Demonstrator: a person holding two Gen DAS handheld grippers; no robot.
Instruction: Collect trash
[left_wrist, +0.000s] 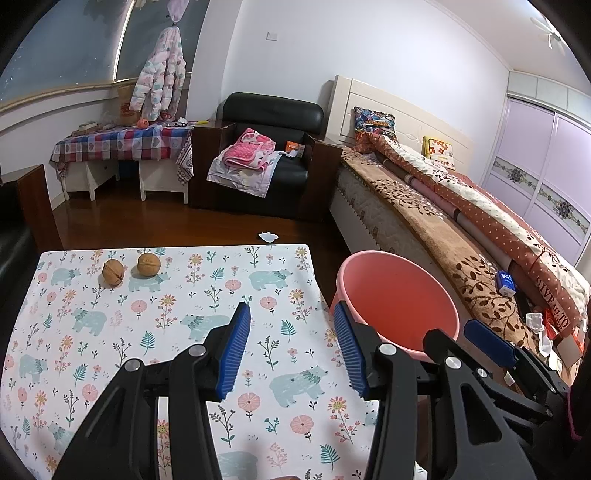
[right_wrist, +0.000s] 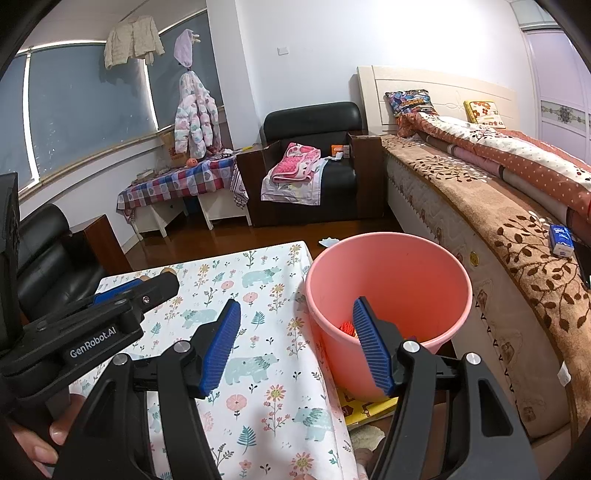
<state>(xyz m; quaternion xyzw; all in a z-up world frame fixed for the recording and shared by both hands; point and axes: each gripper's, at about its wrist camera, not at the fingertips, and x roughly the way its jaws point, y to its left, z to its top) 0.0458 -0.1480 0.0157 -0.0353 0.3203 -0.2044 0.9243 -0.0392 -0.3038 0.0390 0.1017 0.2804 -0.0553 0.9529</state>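
Note:
Two walnuts (left_wrist: 112, 271) (left_wrist: 149, 264) lie at the far left of the floral-cloth table (left_wrist: 177, 332). A pink bucket (left_wrist: 399, 295) stands on the floor at the table's right edge; in the right wrist view the bucket (right_wrist: 388, 273) holds a red-orange scrap (right_wrist: 347, 328). My left gripper (left_wrist: 291, 350) is open and empty over the table's right part. My right gripper (right_wrist: 295, 343) is open and empty at the table edge, its right finger over the bucket's rim. The right gripper's finger also shows in the left wrist view (left_wrist: 487, 341).
A bed (left_wrist: 461, 221) with blankets runs along the right, close behind the bucket. A black armchair (left_wrist: 269, 155) with pink cloth and a checked side table (left_wrist: 122, 144) stand at the far wall. A white scrap (left_wrist: 267, 236) lies on the wooden floor.

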